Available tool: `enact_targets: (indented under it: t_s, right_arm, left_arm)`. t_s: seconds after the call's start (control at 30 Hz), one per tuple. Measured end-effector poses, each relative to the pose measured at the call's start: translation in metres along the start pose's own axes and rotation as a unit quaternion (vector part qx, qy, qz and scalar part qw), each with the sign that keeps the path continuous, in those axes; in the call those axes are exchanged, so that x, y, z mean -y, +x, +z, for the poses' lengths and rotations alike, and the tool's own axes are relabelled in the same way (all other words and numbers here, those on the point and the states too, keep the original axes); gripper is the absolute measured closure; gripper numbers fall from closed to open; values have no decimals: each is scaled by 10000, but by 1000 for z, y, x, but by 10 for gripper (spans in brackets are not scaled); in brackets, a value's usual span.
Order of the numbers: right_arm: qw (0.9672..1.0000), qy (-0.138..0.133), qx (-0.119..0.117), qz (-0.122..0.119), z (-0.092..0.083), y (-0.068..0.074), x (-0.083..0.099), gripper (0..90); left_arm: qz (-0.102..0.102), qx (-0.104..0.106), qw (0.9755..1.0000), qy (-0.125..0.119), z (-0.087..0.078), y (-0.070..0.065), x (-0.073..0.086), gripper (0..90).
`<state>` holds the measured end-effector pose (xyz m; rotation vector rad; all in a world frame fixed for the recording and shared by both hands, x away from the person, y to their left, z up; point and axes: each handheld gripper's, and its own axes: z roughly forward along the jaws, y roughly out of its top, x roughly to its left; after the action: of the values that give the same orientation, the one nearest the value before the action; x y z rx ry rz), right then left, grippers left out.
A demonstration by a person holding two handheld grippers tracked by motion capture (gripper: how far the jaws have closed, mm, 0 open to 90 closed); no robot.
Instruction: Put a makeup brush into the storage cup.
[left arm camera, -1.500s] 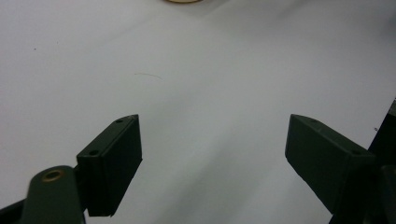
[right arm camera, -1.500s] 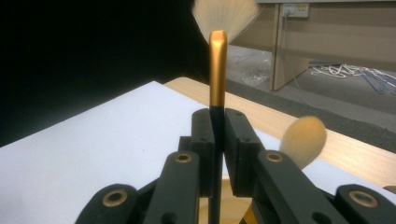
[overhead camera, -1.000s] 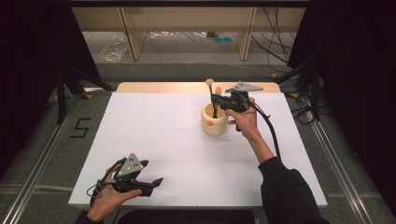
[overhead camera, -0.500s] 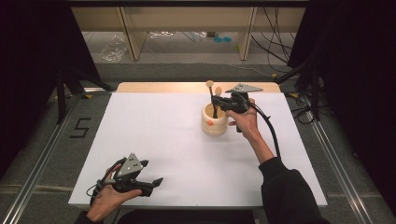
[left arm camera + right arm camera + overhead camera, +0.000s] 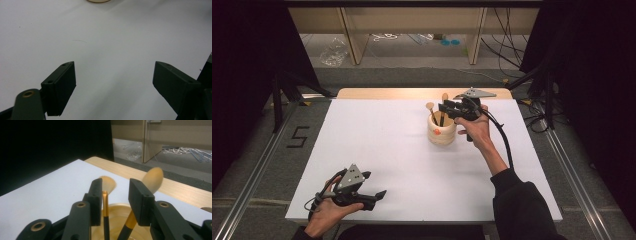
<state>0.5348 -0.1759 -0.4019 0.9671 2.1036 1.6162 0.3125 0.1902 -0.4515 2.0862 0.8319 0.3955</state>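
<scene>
A pale wooden cup [image 5: 441, 132] stands right of the white table's middle and holds two brushes with tan heads [image 5: 430, 106] [image 5: 444, 97]. My right gripper [image 5: 445, 110] hovers just over the cup's rim, pointing left. Its jaws have just been opening. In the right gripper view one black-and-gold brush [image 5: 108, 183] stands between the parted jaws [image 5: 116, 187], close to the left one and not pinched. The other brush [image 5: 153, 178] leans behind the right jaw, above the cup [image 5: 117, 220]. My left gripper [image 5: 373, 184] rests open at the front left, with only bare table between its jaws [image 5: 113, 82].
The white table top [image 5: 377, 135] ends in a wooden strip [image 5: 382, 93] at the back. Beyond it are shelf legs, cables and a plastic bag [image 5: 333, 51] on the floor. Metal rails [image 5: 257, 170] run along both sides. The cup's base [image 5: 98, 1] shows far ahead of the left gripper.
The right gripper's jaws have opened above the cup and let go of the brush they held; it now leans in the cup. Both hands have stayed in place.
</scene>
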Motion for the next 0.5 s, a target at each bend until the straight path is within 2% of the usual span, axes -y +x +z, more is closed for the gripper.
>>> enact_targets:
  t_s: [0.03,0.2,0.27,0.37,0.47,0.5]
  right_arm:
    - [10000,81,27,10,-2,1,-1,625]
    - [9999,24,98,-9,-5,2,-3,539]
    - [9999,52,138,4,-7,3,-4,508]
    - [9998,30,197,-74,-9,4,-6,473]
    - [9996,83,250,-36,-12,6,-7,455]
    - [9996,64,252,-108,-13,7,-8,448]
  left_arm:
    - [2,-34,10000,8,0,0,0,185]
    - [-10,-20,10000,-11,-1,-1,0,185]
    - [-81,-21,9999,-67,0,-1,0,185]
    - [-83,-21,9999,-72,0,-1,0,185]
    - [-110,7,9999,-128,0,-2,0,185]
    - [-203,-4,9997,-115,0,-3,0,185]
